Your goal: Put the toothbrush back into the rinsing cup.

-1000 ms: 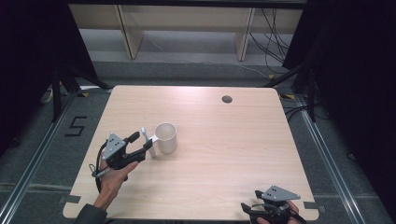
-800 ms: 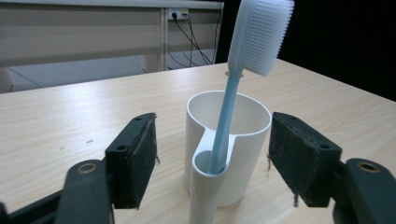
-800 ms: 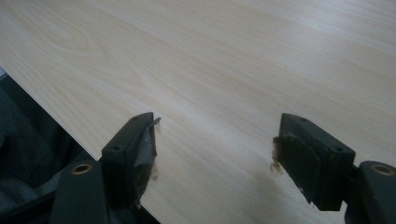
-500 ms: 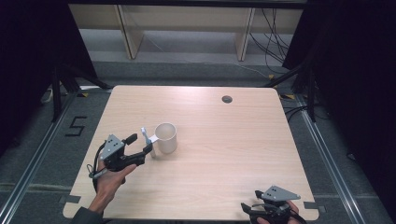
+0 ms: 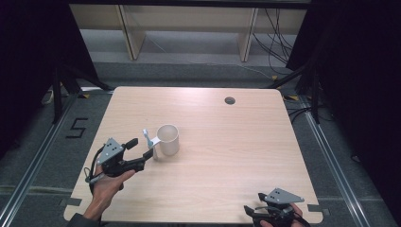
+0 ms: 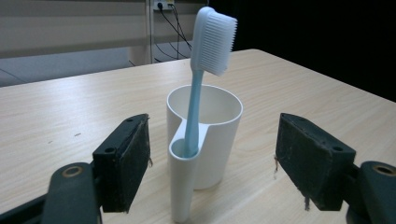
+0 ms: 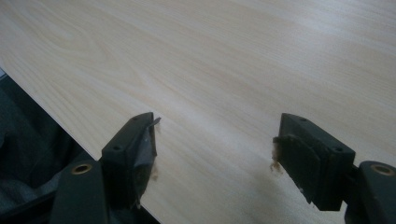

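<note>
White cup [image 5: 168, 139] stands upright a little left of centre on the table [image 5: 227, 156], with a blue toothbrush [image 5: 149, 142] parked in the narrow slot on its side. From the left gripper view I read the toothbrush [image 6: 201, 79] as near vertical, handle down in the slot, bristle head up and well above the rim of the cup [image 6: 208, 135].

Left gripper [image 5: 142, 153]: jaws apart, and they have just been opening. Nothing is pinched; in its own view the pads stand off on both sides of the slot, with clear gaps and no contact. So the toothbrush looks released into its holder, standing on its own.

Key relation: cup and toothbrush lie straight ahead of the left gripper [image 6: 212, 168], along its jaw line, with the toothbrush's long axis running up and down across that line. My read is that any pull-back should go straight rearward along the jaws; a sideways drift would risk 1 pad clipping the slot and tipping the cup.

Right gripper [image 5: 257, 213]: at the near right corner of the table, well apart from the cup. In the right gripper view its jaws are apart over bare wood at the table edge [image 7: 212, 158], holding nothing. The left is far the nearer of the 2.
</note>
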Motion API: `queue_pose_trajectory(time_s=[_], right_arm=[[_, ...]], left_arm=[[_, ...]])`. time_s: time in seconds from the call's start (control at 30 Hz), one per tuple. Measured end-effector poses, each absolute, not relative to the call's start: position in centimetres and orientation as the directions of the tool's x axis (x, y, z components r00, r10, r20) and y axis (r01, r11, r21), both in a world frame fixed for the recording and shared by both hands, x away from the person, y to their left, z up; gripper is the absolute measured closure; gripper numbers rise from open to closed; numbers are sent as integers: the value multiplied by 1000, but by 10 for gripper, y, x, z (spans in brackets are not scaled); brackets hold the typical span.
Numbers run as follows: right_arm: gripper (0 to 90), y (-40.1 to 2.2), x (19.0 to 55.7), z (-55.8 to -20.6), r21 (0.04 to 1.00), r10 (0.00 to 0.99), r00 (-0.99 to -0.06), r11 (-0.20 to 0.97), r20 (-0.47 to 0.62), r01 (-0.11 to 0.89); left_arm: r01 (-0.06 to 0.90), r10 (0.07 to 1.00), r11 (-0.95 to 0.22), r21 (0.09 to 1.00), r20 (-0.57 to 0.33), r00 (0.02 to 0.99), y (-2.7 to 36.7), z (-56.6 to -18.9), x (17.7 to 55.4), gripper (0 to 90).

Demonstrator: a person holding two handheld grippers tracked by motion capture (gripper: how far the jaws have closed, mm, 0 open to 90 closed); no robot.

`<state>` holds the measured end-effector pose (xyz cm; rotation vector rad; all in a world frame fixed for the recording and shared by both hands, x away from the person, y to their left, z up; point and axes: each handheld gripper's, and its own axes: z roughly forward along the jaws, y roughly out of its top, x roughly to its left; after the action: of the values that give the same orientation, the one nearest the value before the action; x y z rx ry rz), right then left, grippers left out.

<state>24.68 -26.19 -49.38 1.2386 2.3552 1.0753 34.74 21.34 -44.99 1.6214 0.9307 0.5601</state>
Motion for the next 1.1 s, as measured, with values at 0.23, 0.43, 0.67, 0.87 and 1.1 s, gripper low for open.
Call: queue_pose_trajectory(time_s=[0.23,0.43,0.67,0.87,1.1], right_arm=[[293,-262,247,-494,720,796,-597,356,100,595],[293,-262,247,-494,721,796,-596,355,100,595],[291,-262,246,-494,716,800,-591,351,107,604],[290,-262,246,-494,716,800,-589,345,114,607],[289,-262,247,-494,723,797,-596,351,104,595]], left_arm=[[294,797,-60,954,-132,589,215,-447,340,247],[308,785,-73,949,-136,604,215,-445,332,242],[314,771,-78,946,-143,621,216,-444,323,230],[310,759,-97,946,-131,637,215,-441,314,210],[311,740,-106,944,-134,659,212,-440,304,174]])
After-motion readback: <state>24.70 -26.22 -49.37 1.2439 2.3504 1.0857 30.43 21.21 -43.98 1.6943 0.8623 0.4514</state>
